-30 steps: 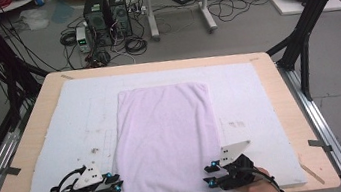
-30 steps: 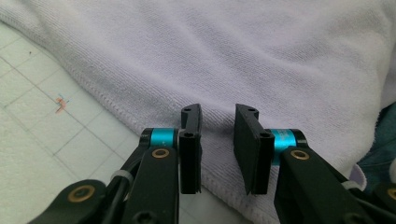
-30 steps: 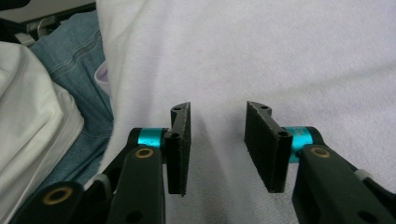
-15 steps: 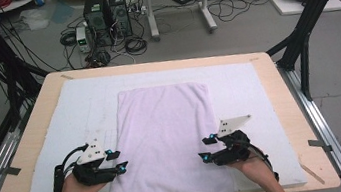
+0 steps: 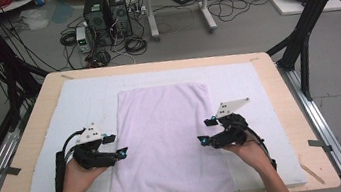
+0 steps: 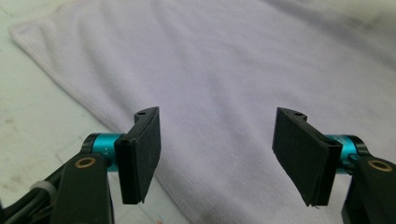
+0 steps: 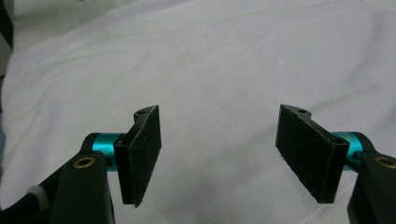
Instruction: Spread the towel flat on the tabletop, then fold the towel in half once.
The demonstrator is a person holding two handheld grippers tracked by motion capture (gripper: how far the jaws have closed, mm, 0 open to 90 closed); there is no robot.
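Now both hand-held grippers (image 5: 115,146) (image 5: 205,131) wider, towel (image 5: 167,142) free.

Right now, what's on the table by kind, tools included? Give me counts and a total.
Lilac towel: 1
White mat under it: 1
Hand-held tools: 2, left tool and right tool, both open with nothing between the jaws, which have just been opening
Total: 4

Even, soft overhead light; faint shadows (slight blur in gripper views)
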